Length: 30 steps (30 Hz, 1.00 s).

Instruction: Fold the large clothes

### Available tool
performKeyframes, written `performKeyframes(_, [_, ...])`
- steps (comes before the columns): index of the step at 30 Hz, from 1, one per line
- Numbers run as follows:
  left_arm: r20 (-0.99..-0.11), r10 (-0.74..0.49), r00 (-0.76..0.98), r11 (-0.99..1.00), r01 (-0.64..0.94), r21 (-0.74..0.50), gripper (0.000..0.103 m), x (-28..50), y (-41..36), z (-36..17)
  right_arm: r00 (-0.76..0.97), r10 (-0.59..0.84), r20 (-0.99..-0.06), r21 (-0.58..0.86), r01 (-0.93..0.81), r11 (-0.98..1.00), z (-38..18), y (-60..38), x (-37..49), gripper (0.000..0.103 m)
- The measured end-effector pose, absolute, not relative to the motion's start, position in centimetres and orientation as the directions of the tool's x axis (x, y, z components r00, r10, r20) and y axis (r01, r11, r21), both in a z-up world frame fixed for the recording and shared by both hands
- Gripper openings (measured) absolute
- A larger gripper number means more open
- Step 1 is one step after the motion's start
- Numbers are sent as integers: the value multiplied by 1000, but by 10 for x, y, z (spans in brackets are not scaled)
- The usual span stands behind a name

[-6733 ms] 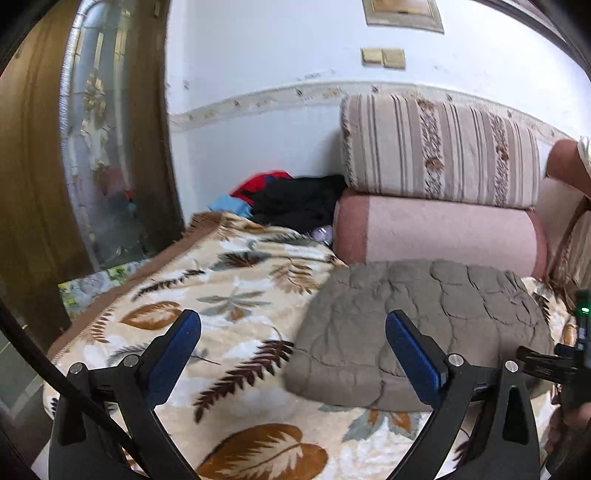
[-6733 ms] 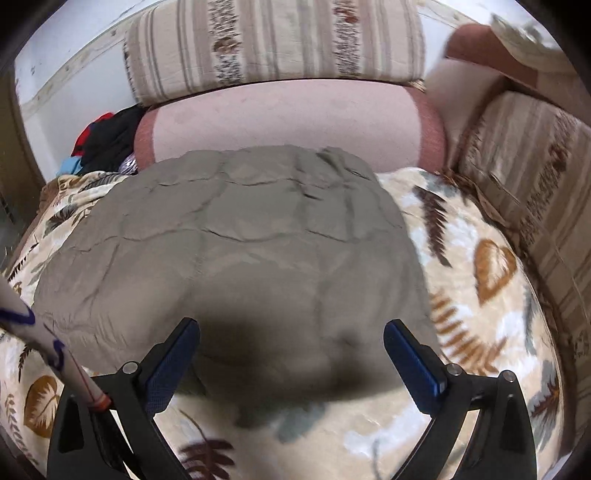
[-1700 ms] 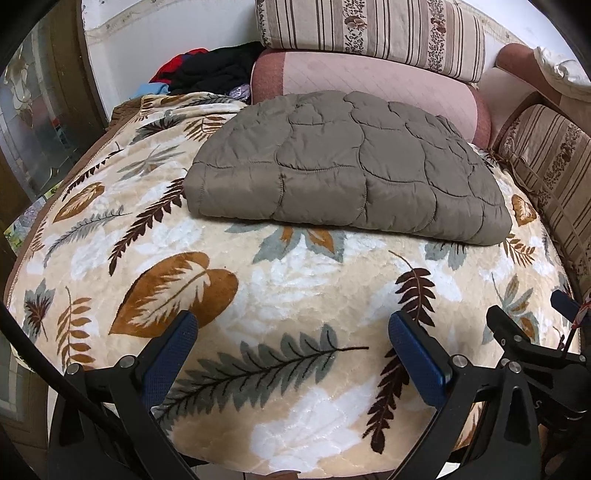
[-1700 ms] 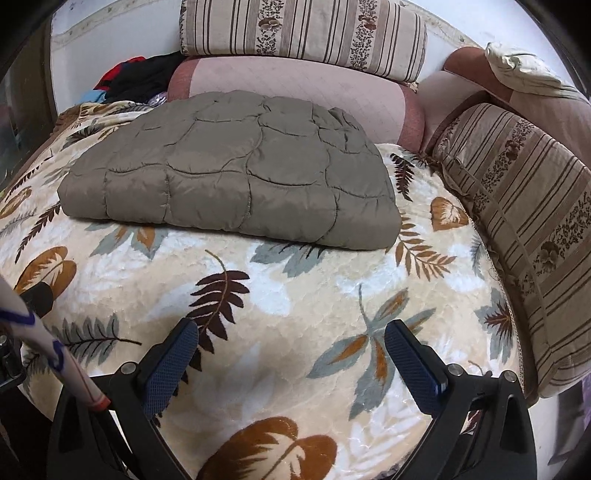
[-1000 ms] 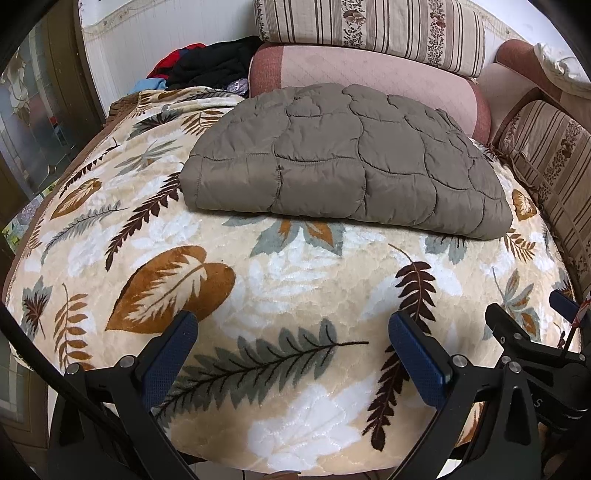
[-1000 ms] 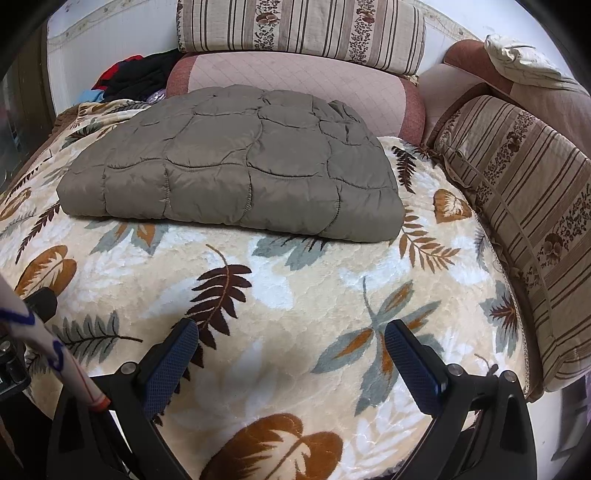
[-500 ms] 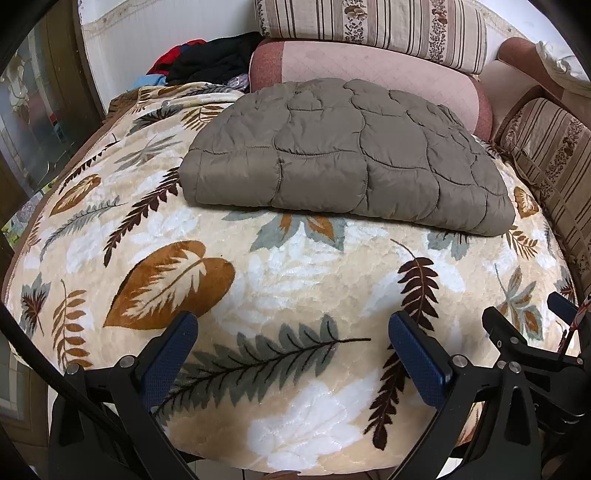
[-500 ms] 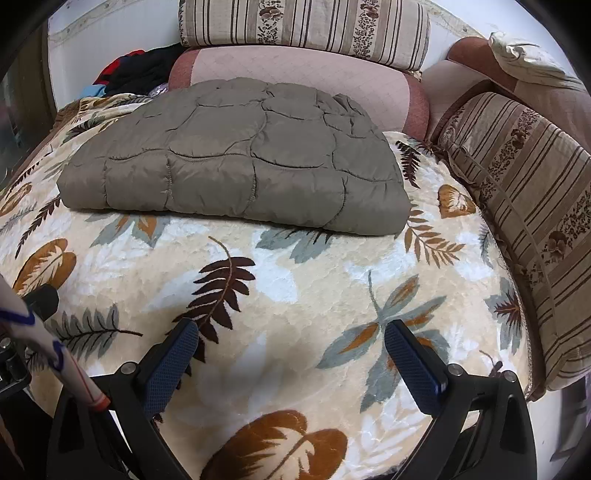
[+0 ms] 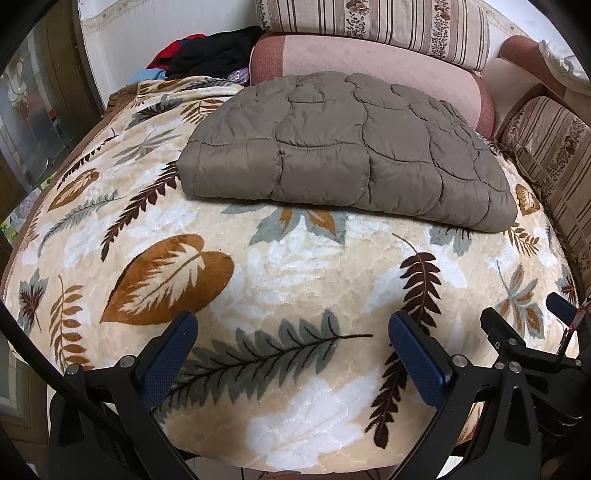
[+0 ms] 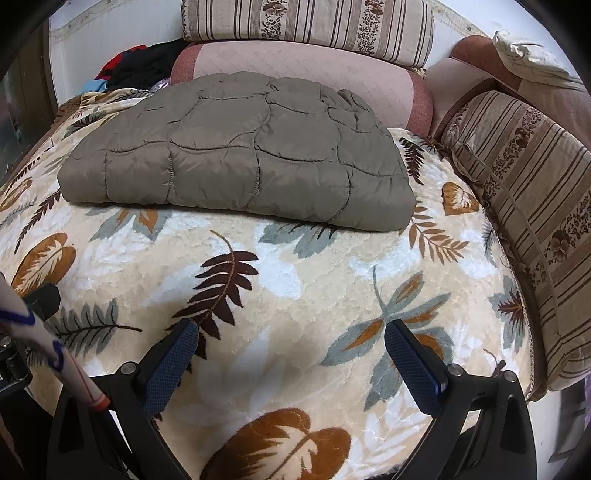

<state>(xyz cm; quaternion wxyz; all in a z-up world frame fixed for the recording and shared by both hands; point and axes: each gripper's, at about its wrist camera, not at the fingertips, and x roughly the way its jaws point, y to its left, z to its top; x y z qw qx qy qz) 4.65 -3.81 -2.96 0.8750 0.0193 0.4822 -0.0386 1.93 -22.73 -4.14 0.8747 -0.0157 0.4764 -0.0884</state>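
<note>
A grey-brown quilted garment [image 9: 343,147] [image 10: 236,155] lies folded into a flat rectangle on the leaf-patterned blanket [image 9: 280,273] [image 10: 295,280], near the pink bolster. My left gripper [image 9: 291,332] hovers open over the blanket's near edge, well short of the garment, with nothing between its blue pads. My right gripper [image 10: 291,339] is also open and empty, at the same near edge. The right gripper's black frame shows at the lower right of the left wrist view.
A pink bolster [image 9: 369,62] and striped cushions [image 10: 306,26] [image 10: 524,177] line the back and right side. A pile of black, red and blue clothes [image 9: 207,55] sits in the back left corner. A wooden door with glass [image 9: 33,110] stands left.
Since 6.7 s ago both grippers have pulled back from the folded garment to the blanket's near edge. Over the last second they have barely shifted; the garment lies still.
</note>
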Motion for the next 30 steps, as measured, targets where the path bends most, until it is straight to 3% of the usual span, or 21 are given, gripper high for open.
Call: performKeyframes(30, [-861,-67,504,995,94,-22,103,49,-36,-37,531,-153,-833,-104,120,987,-45,-222,20,102])
